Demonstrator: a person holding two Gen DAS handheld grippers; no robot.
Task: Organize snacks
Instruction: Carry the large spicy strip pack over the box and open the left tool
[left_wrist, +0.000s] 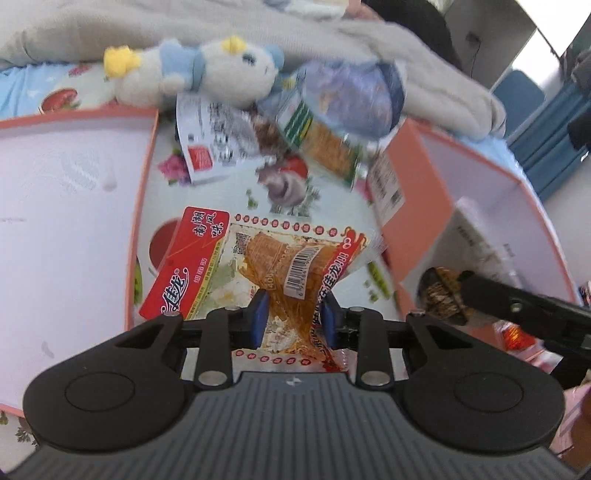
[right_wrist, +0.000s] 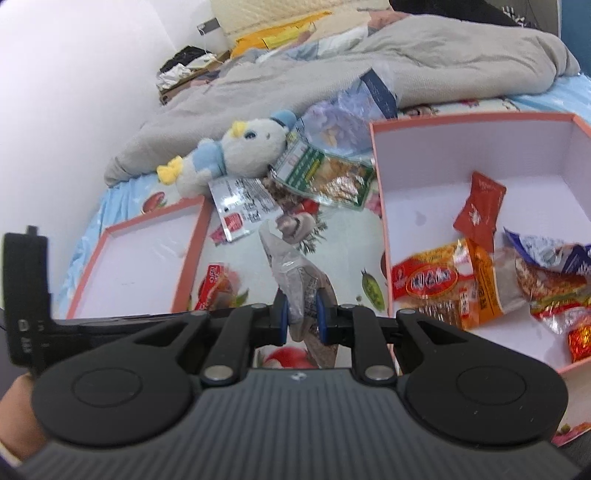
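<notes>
Taking the snack-filled pink box (right_wrist: 376, 162) as landmark: to its left on the floral bedsheet (right_wrist: 343, 254) lies an empty pink box (right_wrist: 192, 258), so two boxes in all. Between them the left gripper (left_wrist: 295, 317) clamps a red-and-orange noodle packet (left_wrist: 280, 266), its long axis running away from the jaws. Just left of the landmark box's near wall, the right gripper (right_wrist: 300, 312) is clamped on a clear grey-printed packet (right_wrist: 291, 269), standing upright and pointing away. This hand is nearer the box; its packet needs to travel rightward over the rim. About three loose packets lie beyond, by one plush toy (right_wrist: 236, 155); inside the box perhaps five, blurred.
</notes>
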